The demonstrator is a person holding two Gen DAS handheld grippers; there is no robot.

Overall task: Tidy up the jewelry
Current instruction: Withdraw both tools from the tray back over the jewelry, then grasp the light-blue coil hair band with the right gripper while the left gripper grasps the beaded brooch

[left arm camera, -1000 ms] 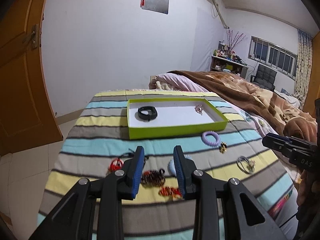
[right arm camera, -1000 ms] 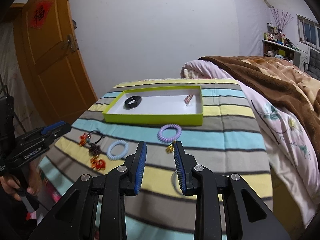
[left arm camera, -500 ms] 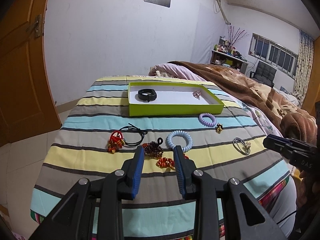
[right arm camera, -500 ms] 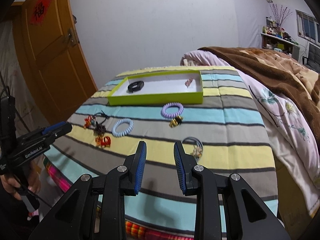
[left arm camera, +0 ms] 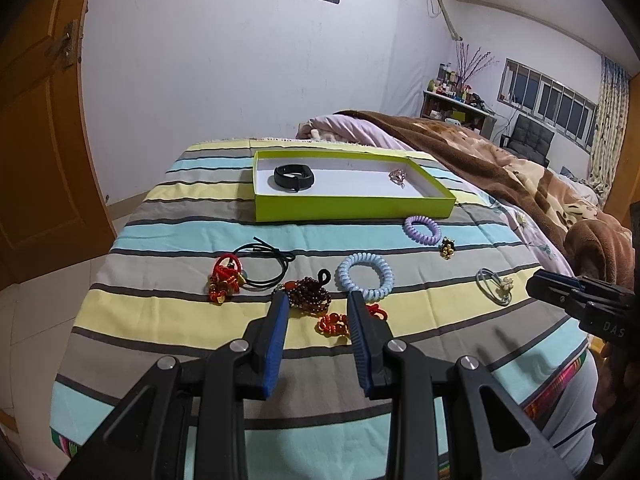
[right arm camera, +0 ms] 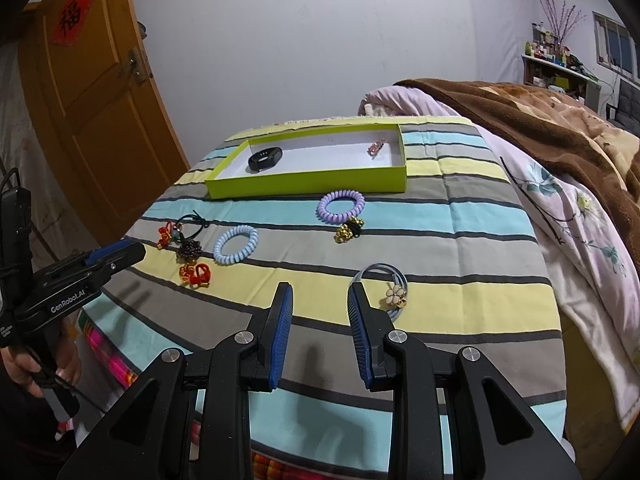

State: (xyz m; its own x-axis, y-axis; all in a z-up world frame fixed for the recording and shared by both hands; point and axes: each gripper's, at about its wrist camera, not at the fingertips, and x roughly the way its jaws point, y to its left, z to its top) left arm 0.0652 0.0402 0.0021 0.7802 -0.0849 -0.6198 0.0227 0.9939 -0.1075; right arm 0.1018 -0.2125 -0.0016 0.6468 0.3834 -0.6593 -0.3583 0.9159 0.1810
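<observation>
Hovering over the near edge of a striped bedspread, the left gripper has its blue-padded jaws standing apart with nothing between them, and the right gripper hangs the same way, jaws parted and empty. The left gripper's body carries the white lettering "GenRobot.AI", read from the right wrist view, where a hand grips its handle; on the right gripper only the letters "DAS" can be read from the left wrist view. Toward the far edge of the bedspread lies a lime-green tray with a black band at its left end and a small pink trinket at its right end. Loose jewelry lies between the tray and the near edge: a purple coil tie, a gold and black charm just beside it, a pale blue coil tie, a dark bead bracelet, a red bead piece, a red knot charm on a black cord, and a grey tie with a flower just beside the right gripper's fingers. An orange door bears a red diamond with one Chinese character.
</observation>
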